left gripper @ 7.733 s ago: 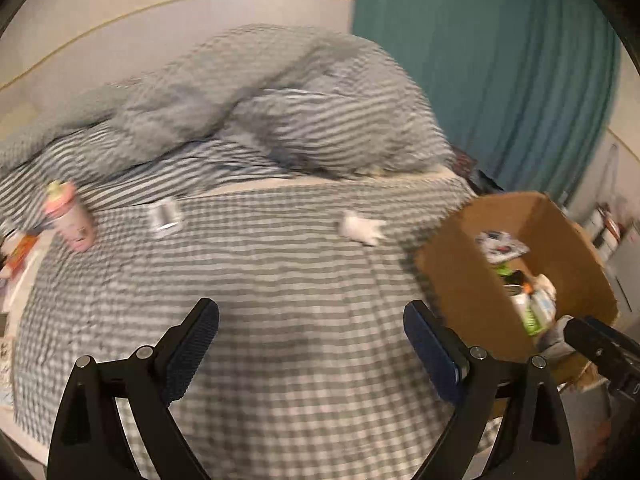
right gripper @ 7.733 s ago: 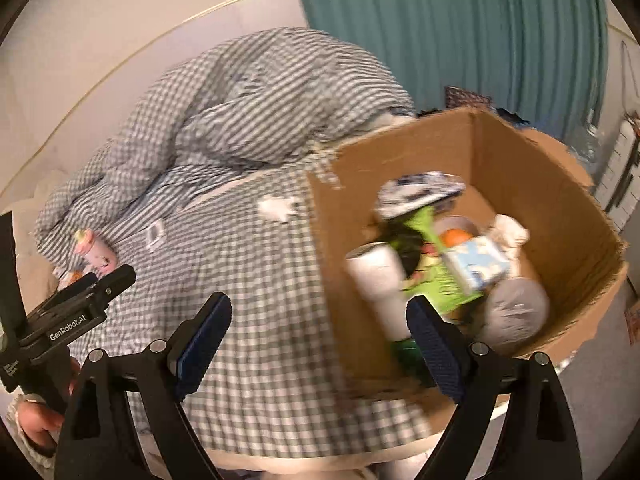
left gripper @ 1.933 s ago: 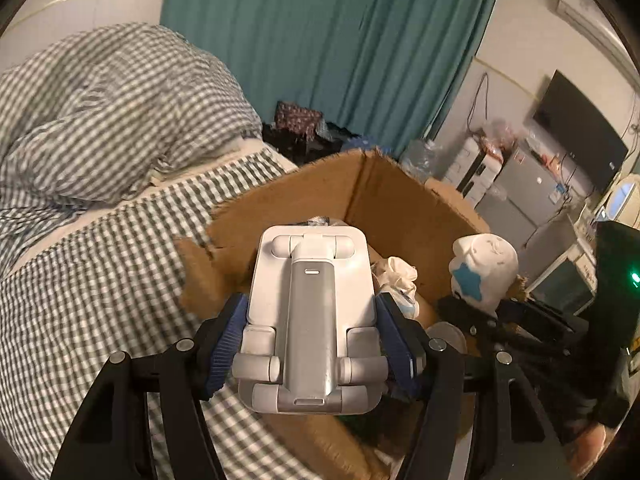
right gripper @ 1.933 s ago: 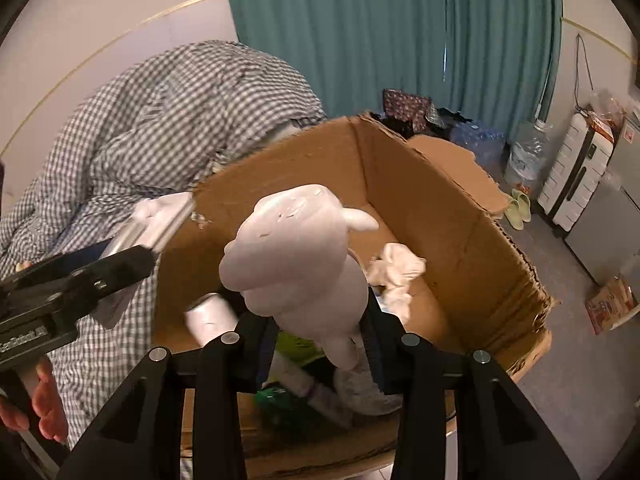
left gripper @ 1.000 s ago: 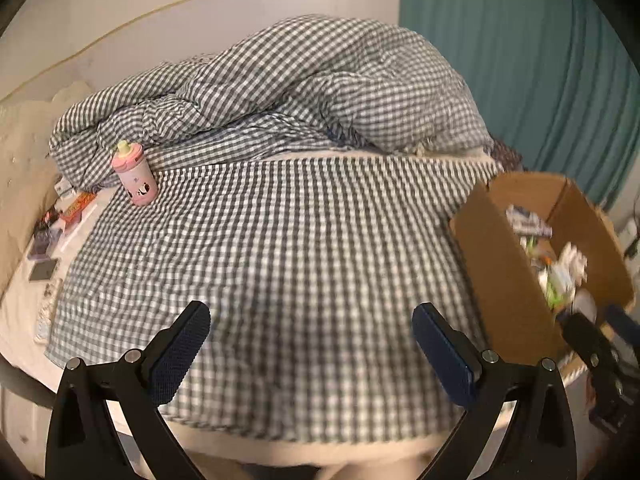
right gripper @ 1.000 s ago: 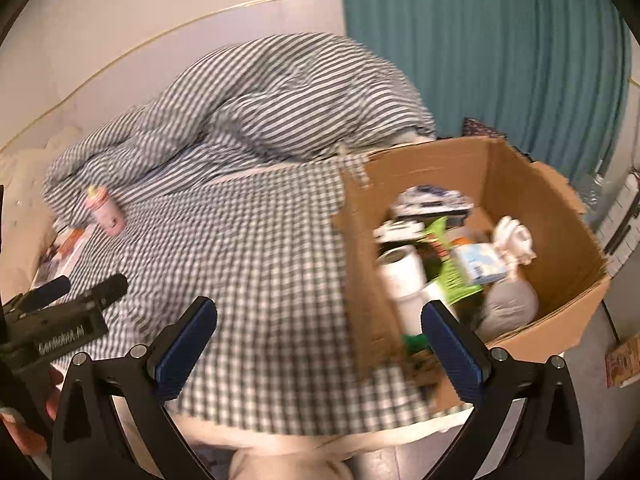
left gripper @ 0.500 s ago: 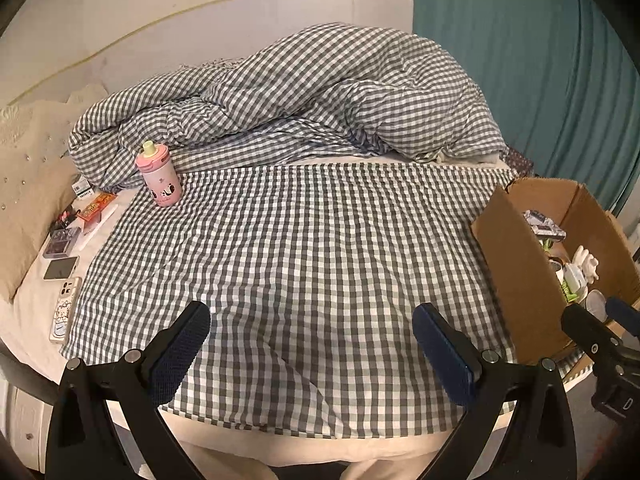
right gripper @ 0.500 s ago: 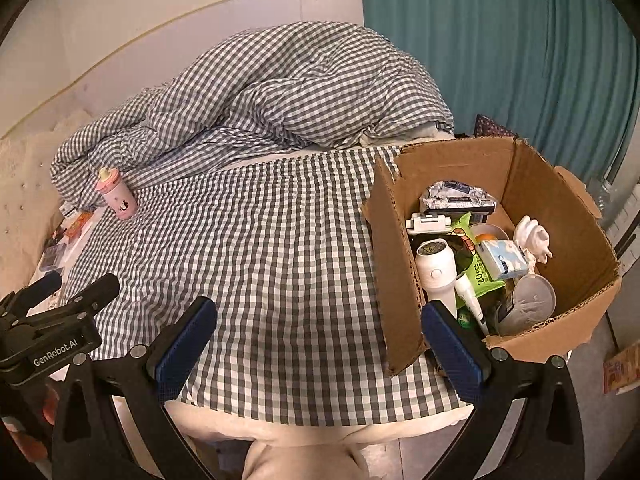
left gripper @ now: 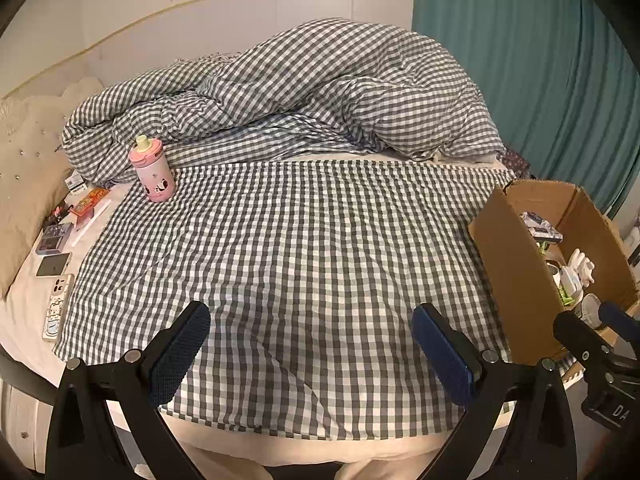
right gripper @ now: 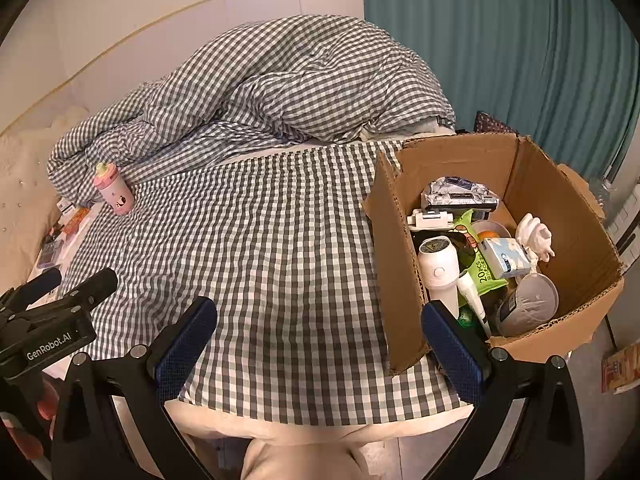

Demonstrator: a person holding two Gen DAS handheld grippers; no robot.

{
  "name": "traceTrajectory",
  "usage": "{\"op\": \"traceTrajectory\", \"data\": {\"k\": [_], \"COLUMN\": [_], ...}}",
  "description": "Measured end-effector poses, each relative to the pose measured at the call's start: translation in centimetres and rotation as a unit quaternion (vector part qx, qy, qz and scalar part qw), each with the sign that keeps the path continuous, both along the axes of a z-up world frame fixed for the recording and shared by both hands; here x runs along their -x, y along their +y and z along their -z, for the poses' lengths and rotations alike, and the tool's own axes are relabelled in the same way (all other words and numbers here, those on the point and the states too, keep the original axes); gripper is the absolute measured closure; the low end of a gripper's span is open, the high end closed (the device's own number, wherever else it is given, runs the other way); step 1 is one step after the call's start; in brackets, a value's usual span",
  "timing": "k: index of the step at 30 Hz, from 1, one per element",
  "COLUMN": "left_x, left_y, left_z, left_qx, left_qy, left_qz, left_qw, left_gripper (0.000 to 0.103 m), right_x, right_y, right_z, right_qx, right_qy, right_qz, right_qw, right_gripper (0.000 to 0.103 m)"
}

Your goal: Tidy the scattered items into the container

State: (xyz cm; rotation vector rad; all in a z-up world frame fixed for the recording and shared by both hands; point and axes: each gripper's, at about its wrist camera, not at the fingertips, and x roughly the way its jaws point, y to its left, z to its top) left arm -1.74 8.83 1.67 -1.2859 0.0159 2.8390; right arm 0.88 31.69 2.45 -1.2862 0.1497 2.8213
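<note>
A brown cardboard box (right gripper: 396, 248) stands at the bed's right edge, full of items: a white plush toy (right gripper: 534, 236), a white phone stand (right gripper: 432, 218), a white bottle (right gripper: 438, 268), a green wipes pack (right gripper: 480, 268). The box also shows in the left wrist view (left gripper: 516, 256). A pink bottle (left gripper: 153, 170) stands upright at the far left of the checked sheet, also in the right wrist view (right gripper: 113, 189). My left gripper (left gripper: 312, 350) is open and empty above the near bed edge. My right gripper (right gripper: 320, 348) is open and empty, just left of the box.
A heaped checked duvet (left gripper: 320, 92) lies across the back of the bed. Phones (left gripper: 54, 264), cards and snack packets (left gripper: 90, 200) lie along the left edge by a beige pillow (left gripper: 24, 168). A teal curtain (right gripper: 500, 40) hangs behind the box.
Both grippers let go of the phone stand and the plush toy into the box, opened, and pulled back from the box. In the last half second little has moved.
</note>
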Motion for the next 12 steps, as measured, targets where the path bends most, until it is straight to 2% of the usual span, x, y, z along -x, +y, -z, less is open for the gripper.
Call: {"op": "traceTrajectory", "data": {"k": [8, 12], "left_x": [-0.12, -0.63], "left_y": [0.44, 0.14], "left_z": [-0.01, -0.35], "left_qx": [0.004, -0.018], "left_qy": [-0.006, 0.013], "left_qz": [0.016, 0.011], "left_qw": [0.9999, 0.9997], "left_gripper": [0.0, 0.0], "right_x": [0.21, 0.16], "right_y": [0.18, 0.04], "right_z": [0.33, 0.33], "right_qx": [0.006, 0.005], "right_qy": [-0.005, -0.006], "right_qz": [0.009, 0.009], "right_qw": [1.0, 1.0], "right_gripper": [0.001, 0.001]}}
